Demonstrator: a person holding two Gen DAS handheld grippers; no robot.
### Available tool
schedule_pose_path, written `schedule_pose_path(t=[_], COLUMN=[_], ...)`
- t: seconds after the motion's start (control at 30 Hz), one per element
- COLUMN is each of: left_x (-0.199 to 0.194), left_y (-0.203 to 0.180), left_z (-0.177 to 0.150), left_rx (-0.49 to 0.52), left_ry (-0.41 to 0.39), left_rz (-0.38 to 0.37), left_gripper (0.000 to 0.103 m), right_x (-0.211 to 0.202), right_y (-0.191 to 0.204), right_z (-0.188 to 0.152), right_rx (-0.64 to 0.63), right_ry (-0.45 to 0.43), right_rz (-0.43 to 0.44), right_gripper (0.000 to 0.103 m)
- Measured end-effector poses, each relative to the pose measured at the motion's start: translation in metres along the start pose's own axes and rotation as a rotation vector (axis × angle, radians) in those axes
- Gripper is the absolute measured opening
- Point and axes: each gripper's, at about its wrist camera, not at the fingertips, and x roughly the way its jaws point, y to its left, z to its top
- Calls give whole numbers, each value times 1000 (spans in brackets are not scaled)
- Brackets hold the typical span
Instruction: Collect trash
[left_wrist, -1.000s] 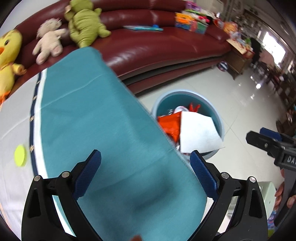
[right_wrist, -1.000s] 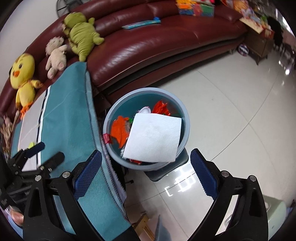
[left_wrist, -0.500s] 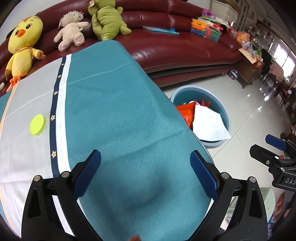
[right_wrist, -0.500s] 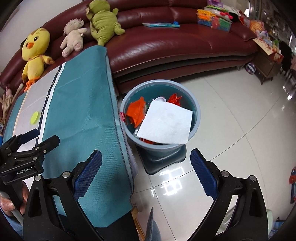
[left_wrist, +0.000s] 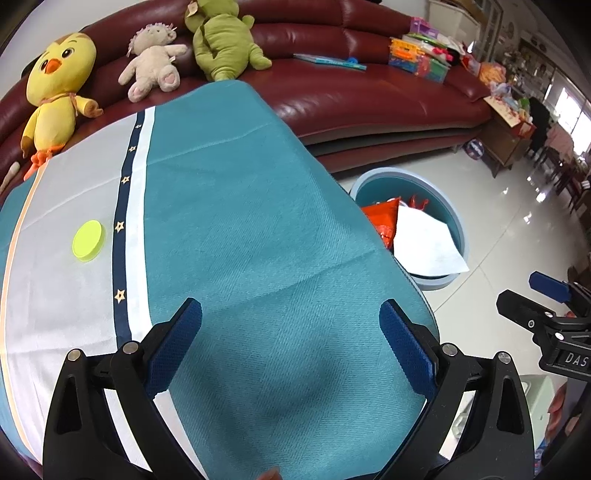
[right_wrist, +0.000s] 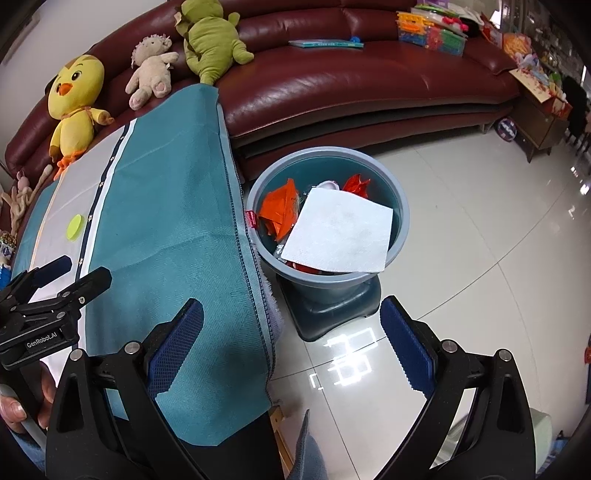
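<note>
- Left wrist view: the left tool (left_wrist: 290, 334) hangs wide and empty over the teal cloth of the table (left_wrist: 236, 229). One yellow-green disc (left_wrist: 88, 240) lies flat on the white band, ahead and to the left of it, past the star-trimmed stripe; I judge it the one piece of trash left on the table. The bin (left_wrist: 456, 225) stands on the floor off the right edge, one white sheet (left_wrist: 424, 242) on top.
- Right wrist view: the right tool (right_wrist: 291, 336) is also wide and holds nothing, straddling the table's edge with the bin ahead of it. The disc (right_wrist: 75, 227) lies far to its left, so the left tool (right_wrist: 55, 277) is nearer. Three plush toys sit on the one sofa (right_wrist: 332, 88).
</note>
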Motion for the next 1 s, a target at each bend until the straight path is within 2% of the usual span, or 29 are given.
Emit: schedule_pose_path(t=[1.0], left_x=[19], left_y=[-2], left_z=[0], left_rx=[-31], left_ry=[28], left_rz=[41], left_gripper=[99], right_x=[18], right_y=[-4], right_z=[2], right_rx=[8], right_ry=[18], right_rz=[9], right_gripper=[92])
